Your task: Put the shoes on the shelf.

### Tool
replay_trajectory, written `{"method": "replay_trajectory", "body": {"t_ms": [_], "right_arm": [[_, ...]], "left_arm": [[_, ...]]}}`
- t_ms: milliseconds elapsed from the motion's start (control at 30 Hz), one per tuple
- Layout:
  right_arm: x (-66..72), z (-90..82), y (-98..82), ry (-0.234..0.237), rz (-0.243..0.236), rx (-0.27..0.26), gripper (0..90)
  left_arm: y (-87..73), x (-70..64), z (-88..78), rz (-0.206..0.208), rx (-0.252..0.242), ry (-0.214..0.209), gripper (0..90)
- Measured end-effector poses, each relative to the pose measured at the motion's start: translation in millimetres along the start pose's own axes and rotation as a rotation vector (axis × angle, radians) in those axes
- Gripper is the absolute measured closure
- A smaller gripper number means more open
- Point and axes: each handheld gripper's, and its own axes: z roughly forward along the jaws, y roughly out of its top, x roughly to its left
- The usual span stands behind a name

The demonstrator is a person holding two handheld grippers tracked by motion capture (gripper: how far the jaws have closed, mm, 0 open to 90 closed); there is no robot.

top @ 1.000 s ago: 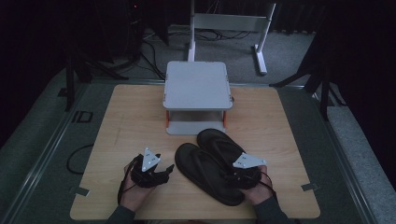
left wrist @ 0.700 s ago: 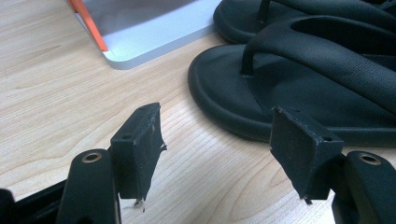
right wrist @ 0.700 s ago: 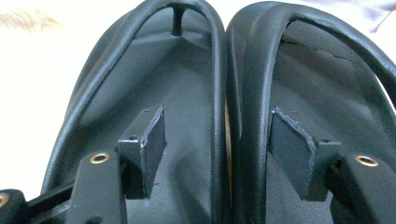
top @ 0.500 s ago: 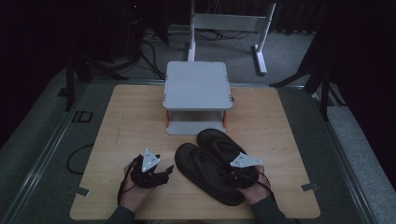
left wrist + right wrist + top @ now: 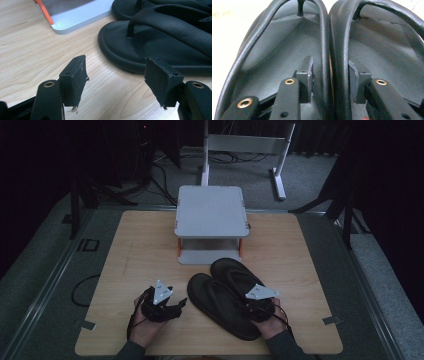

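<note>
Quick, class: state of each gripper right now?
Left gripper: open, holding nothing.
Right gripper: jaws just closing, pinching the adjoining straps of both sandals.

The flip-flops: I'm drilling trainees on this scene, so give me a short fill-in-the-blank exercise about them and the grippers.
1. The two black flip-flops lie side by side on the wooden ____.
2. The right gripper has its jaws around both sandals' adjoining ____.
3. The left gripper has ____ between its jaws.
4. Behind the sandals stands a grey ____ with orange posts.

Missing words: table; straps; nothing; shelf
</note>
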Motion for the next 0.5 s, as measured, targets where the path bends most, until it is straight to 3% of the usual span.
{"method": "replay_trajectory", "body": {"t_ms": [100, 500], "right_arm": [[-1.9, -0.7, 0.5, -0.012, 0.012, -0.001, 74.3], [1.3, -1.3, 5.3, -0.008, 0.043, -0.011, 75.8]], "left_arm": [[-0.1, 0.3, -0.7, 0.001, 0.000, 0.004, 34.3], [-0.9, 4.4, -4.0, -0.012, -0.011, 0.018, 34.4]]}}
